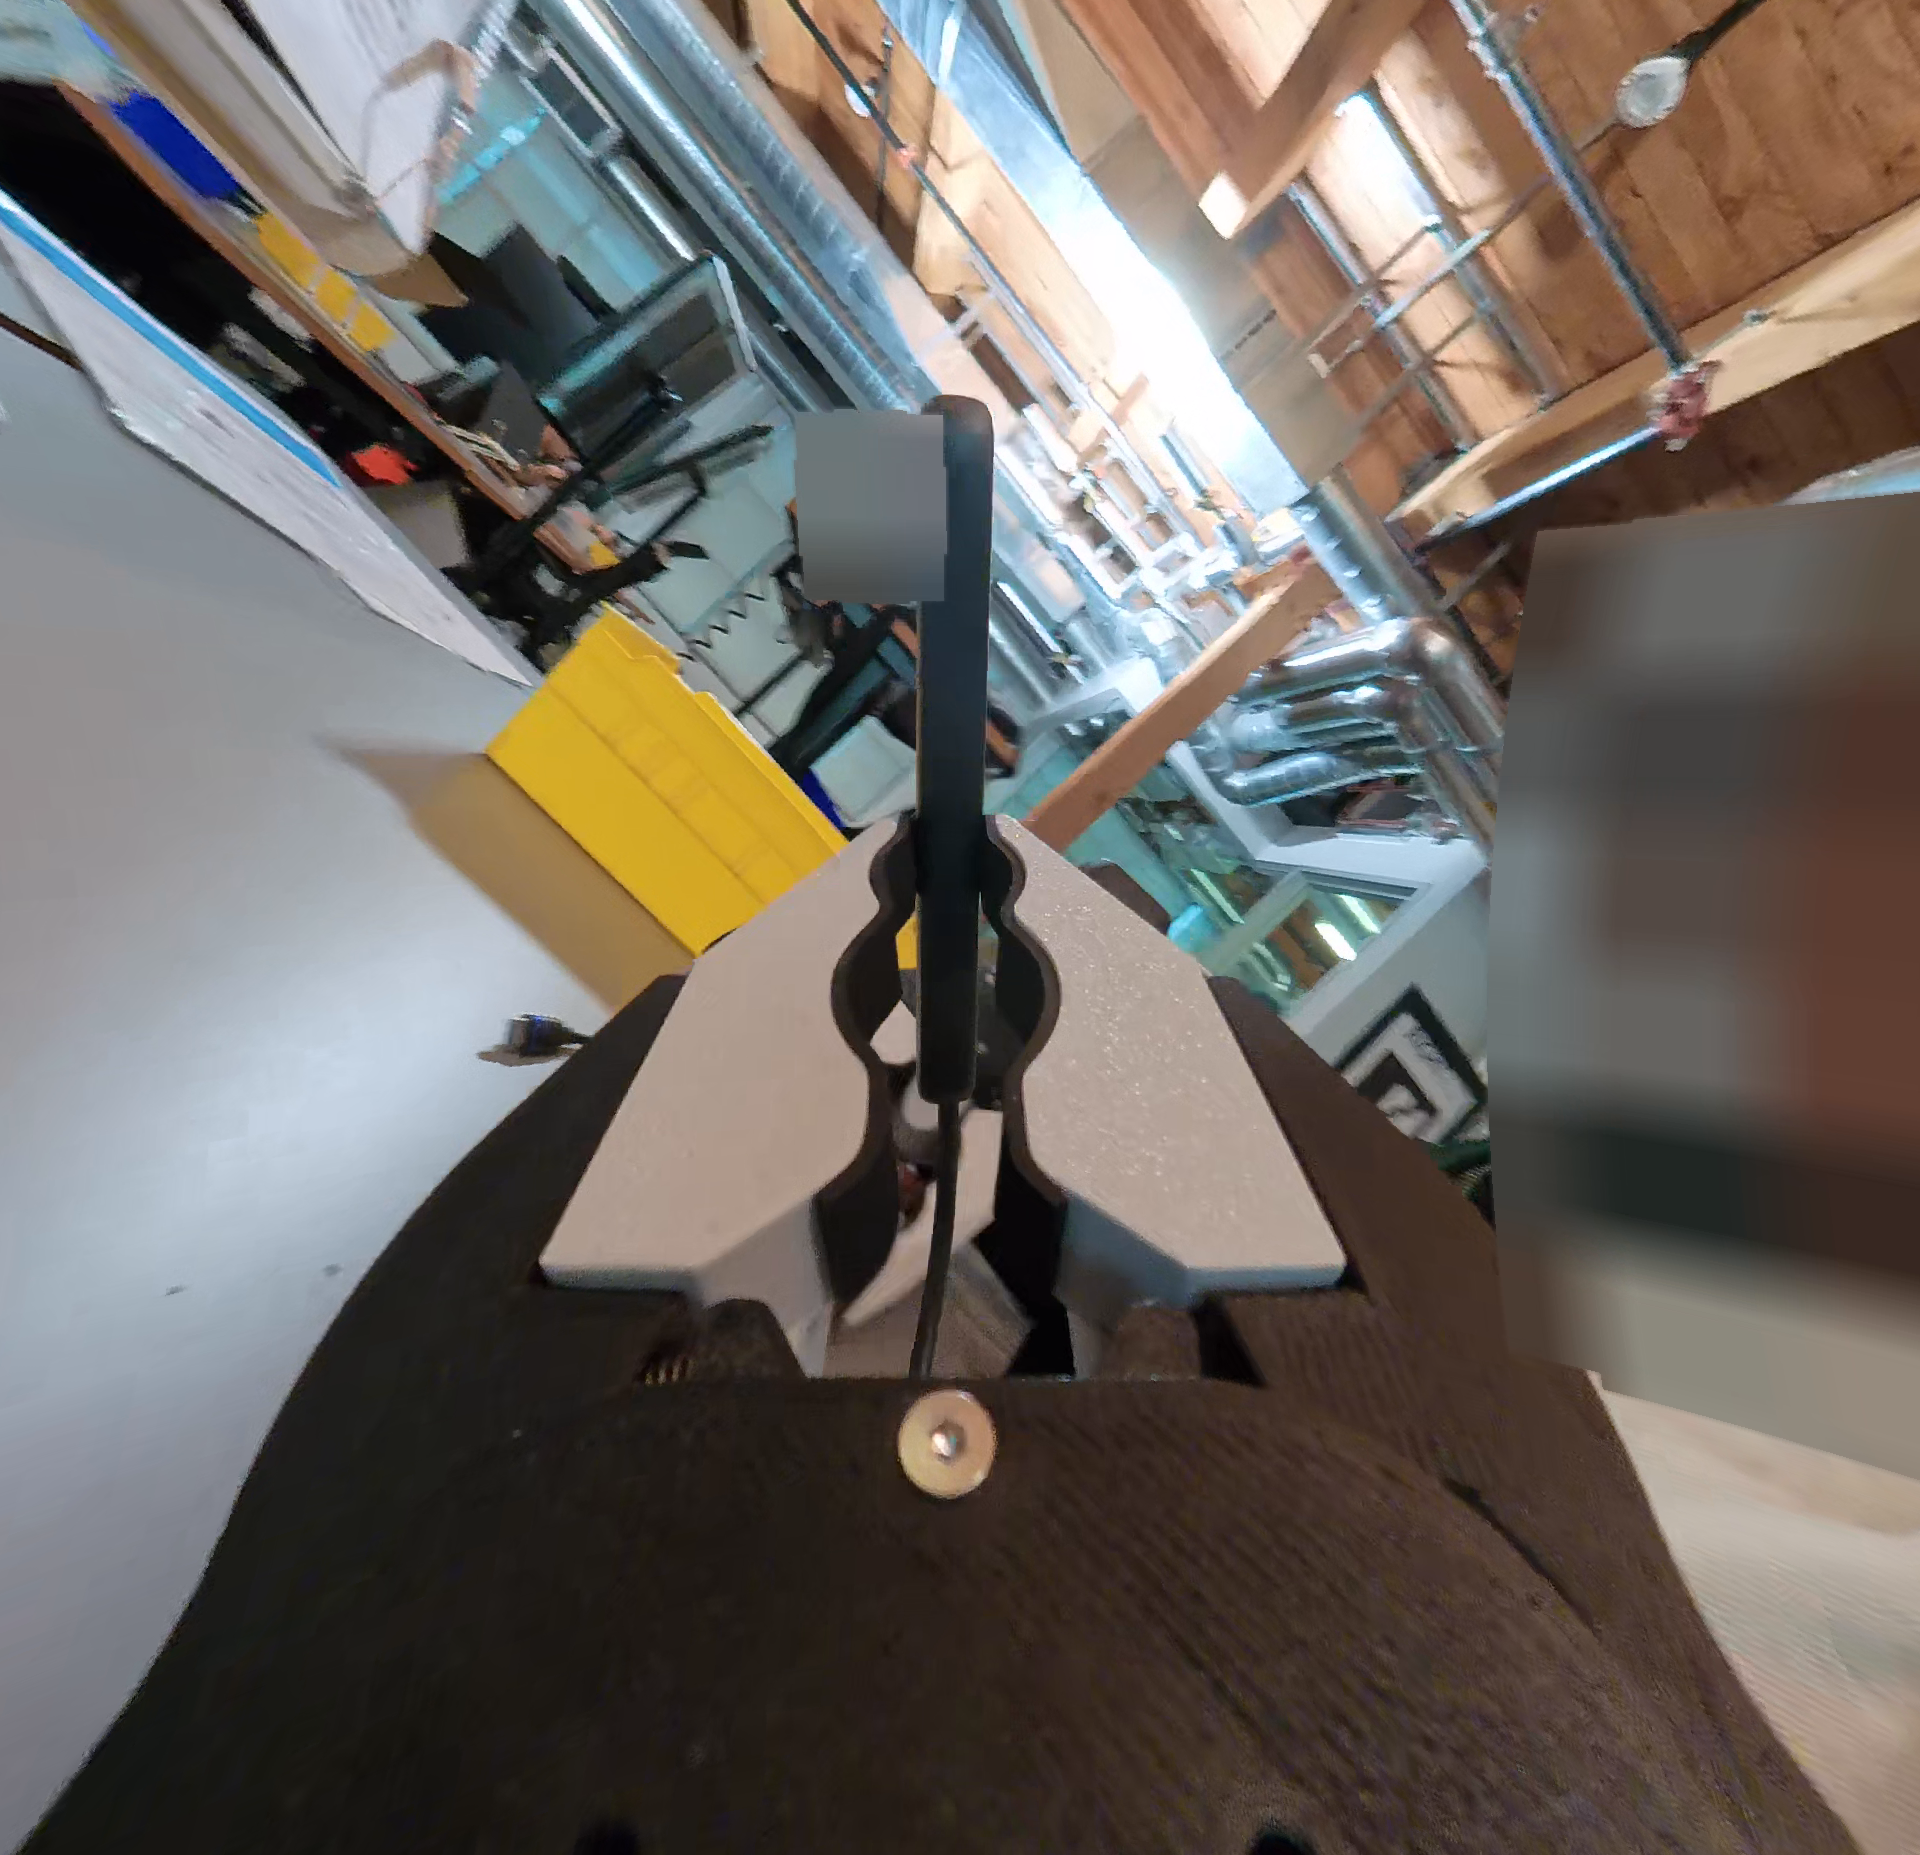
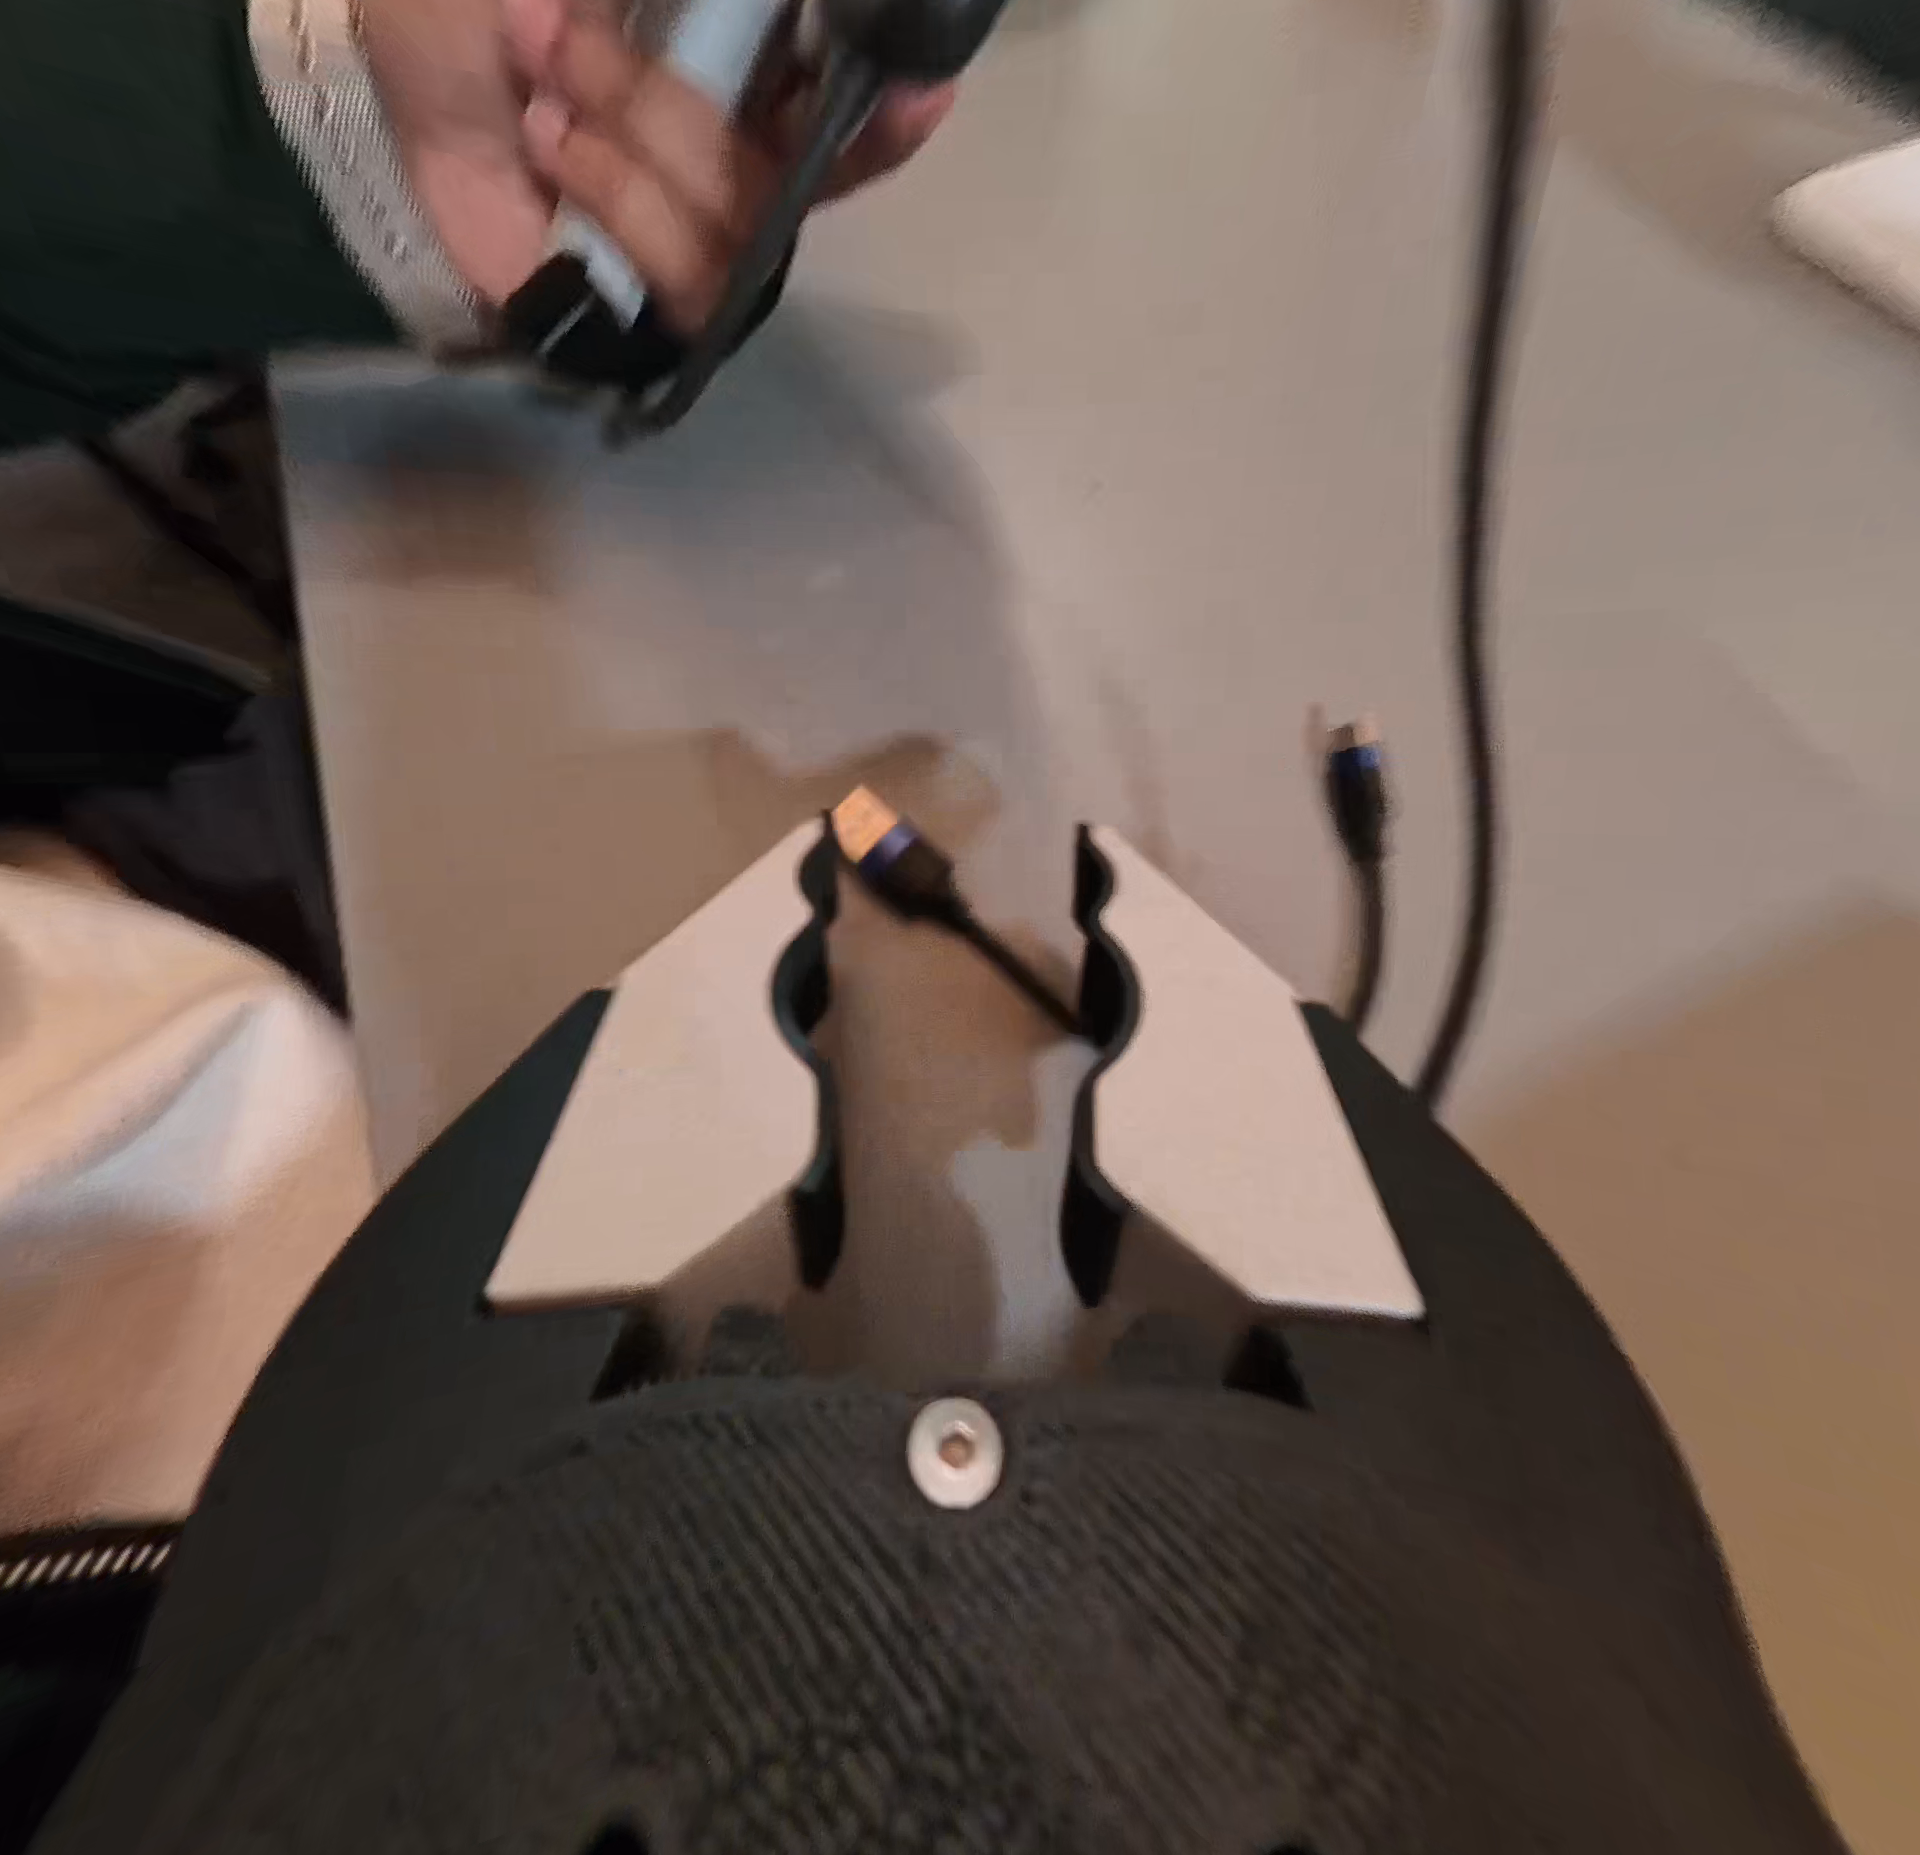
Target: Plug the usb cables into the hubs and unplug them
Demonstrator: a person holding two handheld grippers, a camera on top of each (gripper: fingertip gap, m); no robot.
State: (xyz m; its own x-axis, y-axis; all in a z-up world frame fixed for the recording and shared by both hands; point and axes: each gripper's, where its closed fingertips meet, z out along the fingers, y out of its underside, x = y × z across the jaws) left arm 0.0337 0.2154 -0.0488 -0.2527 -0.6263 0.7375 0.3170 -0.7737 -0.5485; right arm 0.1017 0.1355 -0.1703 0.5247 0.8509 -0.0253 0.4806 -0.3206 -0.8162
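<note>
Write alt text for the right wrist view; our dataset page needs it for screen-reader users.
The open right gripper hovers over a USB plug lying on a pale table. A second plug lies to its right; the left gripper shows blurred at upper left.

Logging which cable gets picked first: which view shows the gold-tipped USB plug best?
The right wrist view: the gold-tipped USB plug lies on the table between the right gripper's open jaws, with little blur. The left wrist view shows only one small, blurred plug on the table; which plug it is cannot be told.
</note>
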